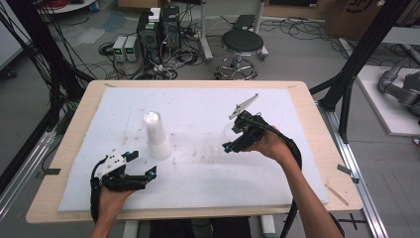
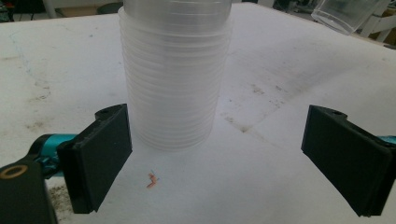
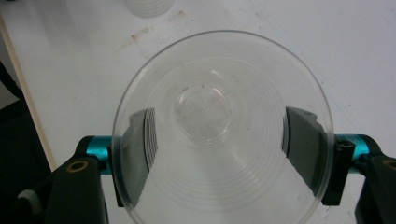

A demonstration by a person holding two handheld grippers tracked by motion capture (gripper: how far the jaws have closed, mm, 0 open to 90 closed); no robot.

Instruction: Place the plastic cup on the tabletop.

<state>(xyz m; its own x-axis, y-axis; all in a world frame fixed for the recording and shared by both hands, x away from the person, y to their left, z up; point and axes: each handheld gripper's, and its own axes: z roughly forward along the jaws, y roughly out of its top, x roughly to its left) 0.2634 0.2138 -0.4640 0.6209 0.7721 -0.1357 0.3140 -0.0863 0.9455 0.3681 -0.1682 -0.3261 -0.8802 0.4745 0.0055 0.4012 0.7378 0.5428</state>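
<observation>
Cup stack (image 1: pixel 157 136) stands upside down on the white tabletop (image 1: pixel 208 188), just ahead of the left tool (image 1: pixel 140 164), jaws spread. The right tool (image 1: pixel 229 140) pinches one clear cup (image 3: pixel 223 126) above the tabletop; seemingly peeled off, placing remains.

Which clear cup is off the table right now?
The single clear cup, gripped between the jaws of the right hand-held gripper and raised. The other cups sit nested in the upright stack on the white mat, ahead of the open left hand-held gripper.
</observation>
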